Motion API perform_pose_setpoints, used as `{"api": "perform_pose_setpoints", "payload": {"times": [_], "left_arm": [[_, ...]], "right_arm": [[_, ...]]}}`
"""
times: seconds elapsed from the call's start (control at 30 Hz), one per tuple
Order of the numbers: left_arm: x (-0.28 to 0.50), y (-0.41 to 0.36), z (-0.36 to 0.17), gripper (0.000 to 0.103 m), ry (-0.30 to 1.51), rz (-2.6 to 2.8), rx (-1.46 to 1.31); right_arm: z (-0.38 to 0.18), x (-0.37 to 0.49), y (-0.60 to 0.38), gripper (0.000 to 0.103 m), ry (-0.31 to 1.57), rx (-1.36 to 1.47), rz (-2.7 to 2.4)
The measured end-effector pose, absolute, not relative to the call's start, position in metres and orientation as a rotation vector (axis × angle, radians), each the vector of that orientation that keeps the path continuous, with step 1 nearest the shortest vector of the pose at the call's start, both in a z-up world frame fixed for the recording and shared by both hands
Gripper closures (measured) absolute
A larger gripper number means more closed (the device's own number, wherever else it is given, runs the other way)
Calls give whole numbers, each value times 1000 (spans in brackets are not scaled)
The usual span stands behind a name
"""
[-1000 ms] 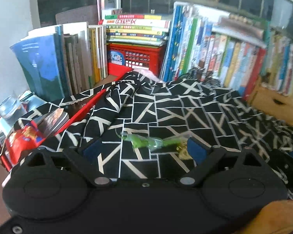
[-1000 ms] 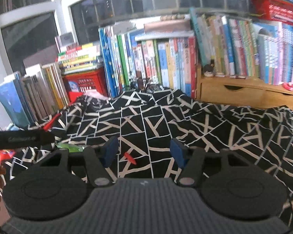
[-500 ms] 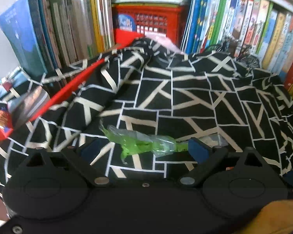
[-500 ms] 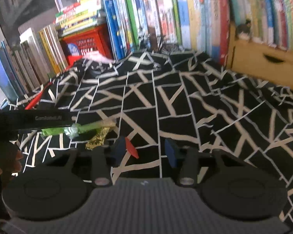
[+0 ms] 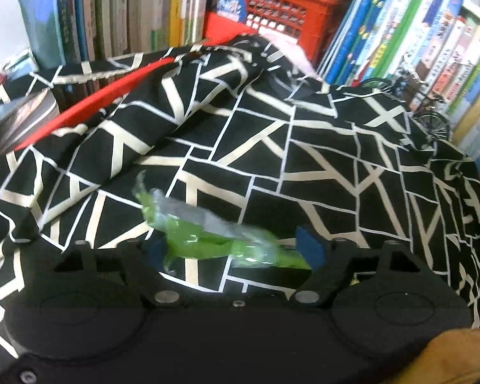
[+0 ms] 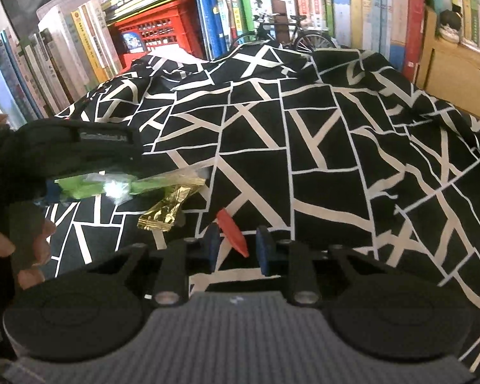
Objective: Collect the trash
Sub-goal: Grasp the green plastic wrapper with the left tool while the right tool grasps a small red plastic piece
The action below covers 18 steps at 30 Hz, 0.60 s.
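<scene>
A: Where is the trash?

B: Three pieces lie on the black cloth with pale lines (image 6: 304,147). I'll place everything from the green wrapper (image 5: 204,240). It is a crumpled strip of green and clear plastic, lying crosswise between the blue pads (image 5: 308,249) of the left gripper (image 5: 232,251).

A: Is it gripped?

B: The left jaws are closing with the wrapper between them. The left pad sits right at one end and the right pad at the other, but blur keeps me from telling whether either one presses on it. In the right wrist view the wrapper (image 6: 112,187) lies under the black body of the left gripper (image 6: 52,192), and a person's fingers (image 6: 35,249) wrap the handle below.

A: And the other pieces?

B: A crumpled gold foil wrapper (image 6: 166,209) lies just beside the green wrapper's right end, touching or nearly so. Farther right of it, a small red scrap (image 6: 232,232) stands between the pads of the right gripper (image 6: 236,248). Those jaws are closing too; the pads are close on either side of the scrap, with a sliver of gap showing.

A: What is around that?

B: Beyond the green wrapper the cloth bunches up toward a red crate (image 6: 156,32) and rows of upright books (image 6: 352,3). A small model bicycle (image 6: 284,33) stands at the cloth's far edge, and a wooden drawer unit (image 6: 457,73) sits far to the right.
</scene>
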<state>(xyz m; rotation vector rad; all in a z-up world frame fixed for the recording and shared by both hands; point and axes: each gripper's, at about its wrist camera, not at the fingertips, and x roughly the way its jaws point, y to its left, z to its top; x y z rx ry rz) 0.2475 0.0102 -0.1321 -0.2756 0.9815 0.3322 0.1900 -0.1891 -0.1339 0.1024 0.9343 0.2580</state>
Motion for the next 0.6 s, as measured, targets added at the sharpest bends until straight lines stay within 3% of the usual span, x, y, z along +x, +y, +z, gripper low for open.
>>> {"api": "perform_pose_setpoints", "payload": {"times": [0.27,0.4,0.43,0.6], "left_arm": [[250,12,-130,62,958,288,-341],[251,5,-122,64,933,262,-310],[251,4,-120,64,928,253,-305],[247,-4,-112,66,910,234,-272]], "right_arm": [[-144,198,-179,71,947,53,268],[-143,199,-177,79,949,45,277],[-142,199,-177,85,950,44,277],[-140,197,-179,88,948,48,266]]}}
